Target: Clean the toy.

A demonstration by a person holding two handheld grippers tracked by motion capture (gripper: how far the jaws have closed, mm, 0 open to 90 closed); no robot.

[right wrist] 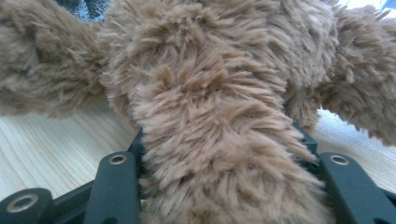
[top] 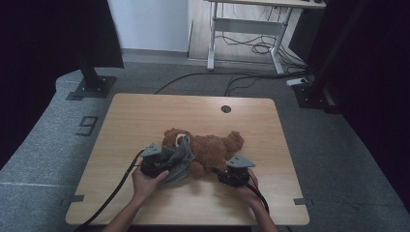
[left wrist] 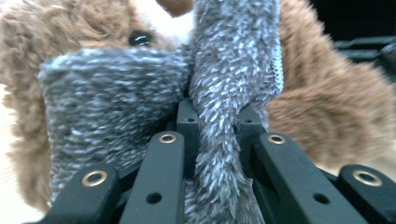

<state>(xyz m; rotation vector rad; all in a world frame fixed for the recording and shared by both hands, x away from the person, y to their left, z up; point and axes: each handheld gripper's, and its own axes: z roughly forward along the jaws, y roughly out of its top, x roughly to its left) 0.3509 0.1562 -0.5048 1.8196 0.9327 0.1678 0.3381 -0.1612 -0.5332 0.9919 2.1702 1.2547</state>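
- My left tongs (left wrist: 212, 140) pinch the grey knit garment (left wrist: 121, 93) against the teddy bear (top: 212, 147).
- My right tongs (right wrist: 219, 154) hug the bear's leg (right wrist: 219, 140), table (top: 145, 116) beneath.

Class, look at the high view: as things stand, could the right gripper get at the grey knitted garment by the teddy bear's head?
Probably not directly. The right gripper has a limb of the teddy bear between its jaws, and the left gripper already clamps the grey garment on the bear's far side.
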